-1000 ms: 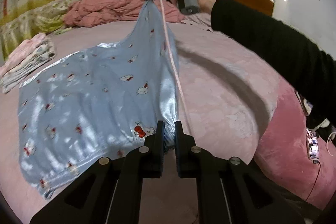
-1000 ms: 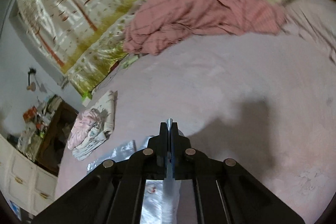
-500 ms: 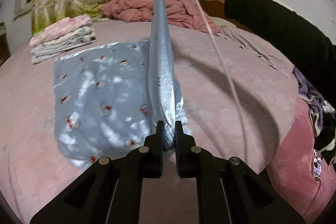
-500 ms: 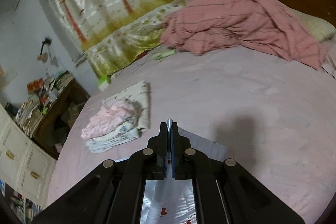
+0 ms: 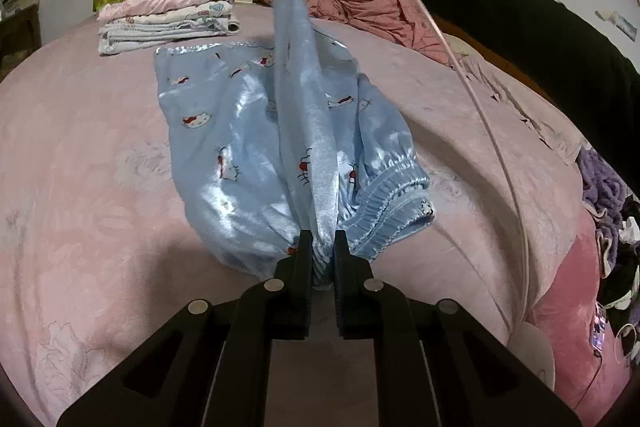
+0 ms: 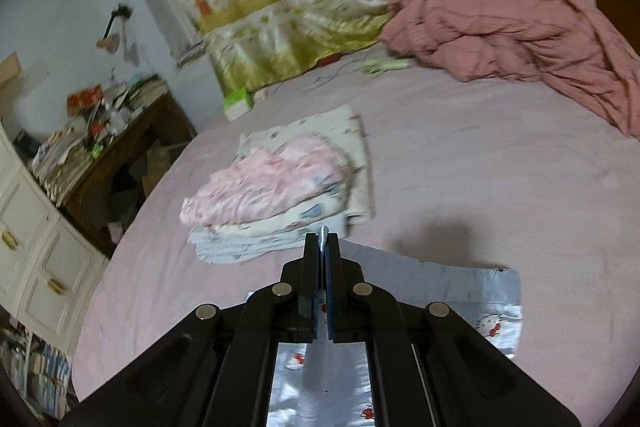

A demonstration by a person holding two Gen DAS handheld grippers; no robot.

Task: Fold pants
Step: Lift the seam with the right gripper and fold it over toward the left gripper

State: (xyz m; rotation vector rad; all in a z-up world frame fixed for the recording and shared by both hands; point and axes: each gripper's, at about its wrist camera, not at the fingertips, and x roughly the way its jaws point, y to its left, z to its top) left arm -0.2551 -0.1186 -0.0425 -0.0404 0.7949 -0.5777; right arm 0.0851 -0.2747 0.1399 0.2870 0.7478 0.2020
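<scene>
Shiny light-blue satin pants with cat print half on pink bed sheet, one edge lifted taut. Left gripper clamped on waistband, right gripper clamped on hem. Keep tension even, lay lifted edge squarely over lower layer.

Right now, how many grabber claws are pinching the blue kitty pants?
2. The left gripper pinches the blue pants at the gathered waistband; the right gripper holds the far end up above the bed.
</scene>
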